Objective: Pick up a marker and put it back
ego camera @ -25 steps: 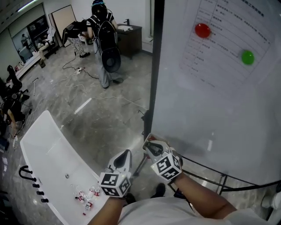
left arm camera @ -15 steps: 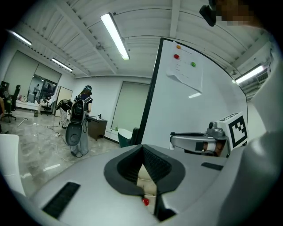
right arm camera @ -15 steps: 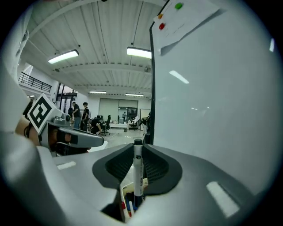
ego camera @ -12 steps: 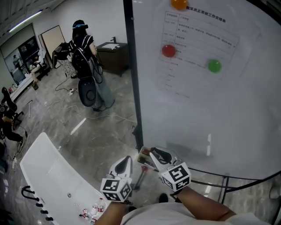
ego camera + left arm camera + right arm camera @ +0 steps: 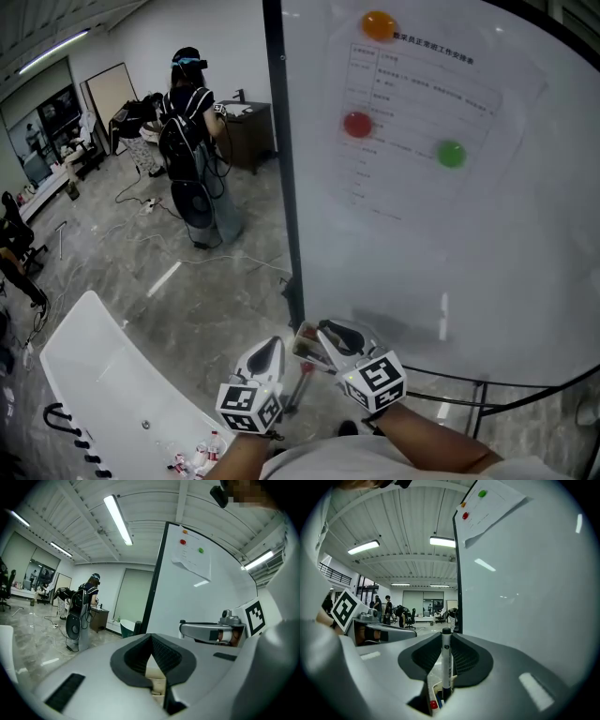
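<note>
A black marker [image 5: 446, 660] stands upright between the pads of my right gripper [image 5: 446, 637], which is shut on it. Below its tip lies a small box [image 5: 436, 700] holding other markers, one with a red cap. In the head view my right gripper [image 5: 324, 331] is at the lower left corner of the whiteboard [image 5: 450, 262], over the marker box [image 5: 304, 346]. My left gripper [image 5: 270, 343] hangs just left of it, jaws shut with nothing between them. The left gripper view shows its tips [image 5: 151, 637] meeting and the right gripper [image 5: 206, 631] beside it.
On the whiteboard a printed sheet [image 5: 412, 103] is pinned by orange [image 5: 378, 24], red [image 5: 357, 124] and green [image 5: 451, 154] magnets. The board's dark post [image 5: 281, 169] runs down its left side. A person with a backpack [image 5: 192, 131] stands far off. A white table [image 5: 103, 366] lies lower left.
The head view has swung so the whiteboard sits higher and more centred. Both grippers keep their places by the board's lower corner, and the marker stays gripped. The distant person has shifted.
</note>
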Demonstrator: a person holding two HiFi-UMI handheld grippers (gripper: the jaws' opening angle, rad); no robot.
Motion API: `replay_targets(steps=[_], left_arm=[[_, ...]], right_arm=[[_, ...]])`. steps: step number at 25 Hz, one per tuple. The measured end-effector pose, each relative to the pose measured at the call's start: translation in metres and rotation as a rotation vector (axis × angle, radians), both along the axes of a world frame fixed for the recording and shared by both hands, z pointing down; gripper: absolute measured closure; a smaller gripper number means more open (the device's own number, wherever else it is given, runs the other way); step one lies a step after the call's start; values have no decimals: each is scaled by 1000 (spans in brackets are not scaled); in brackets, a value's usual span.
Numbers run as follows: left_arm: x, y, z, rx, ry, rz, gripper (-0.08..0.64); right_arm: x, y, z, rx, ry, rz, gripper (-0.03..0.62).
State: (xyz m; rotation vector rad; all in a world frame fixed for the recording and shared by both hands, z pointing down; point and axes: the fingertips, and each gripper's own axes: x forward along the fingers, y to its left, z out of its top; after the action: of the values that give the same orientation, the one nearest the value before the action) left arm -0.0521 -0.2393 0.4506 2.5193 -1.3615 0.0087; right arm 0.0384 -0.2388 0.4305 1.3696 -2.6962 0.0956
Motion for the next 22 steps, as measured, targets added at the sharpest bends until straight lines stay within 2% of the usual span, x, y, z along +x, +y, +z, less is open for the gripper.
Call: replay_targets(steps=[10,15,18,22], left_arm=[[-8,-3,2,-6,2,-10,555],[-11,-4,4,-15,8,-14,555],[-14,-5,7,-25,15,-21,555],[-24,-4,10,-28,20,-43,556]], right_arm=[[-6,-4,-1,-7,-6,-9,523],[-8,-8,7,-26,22,-41,524],[-17,-14,19,-51,67,-115,523],[-36,-21,50,-132,194,-218,525]])
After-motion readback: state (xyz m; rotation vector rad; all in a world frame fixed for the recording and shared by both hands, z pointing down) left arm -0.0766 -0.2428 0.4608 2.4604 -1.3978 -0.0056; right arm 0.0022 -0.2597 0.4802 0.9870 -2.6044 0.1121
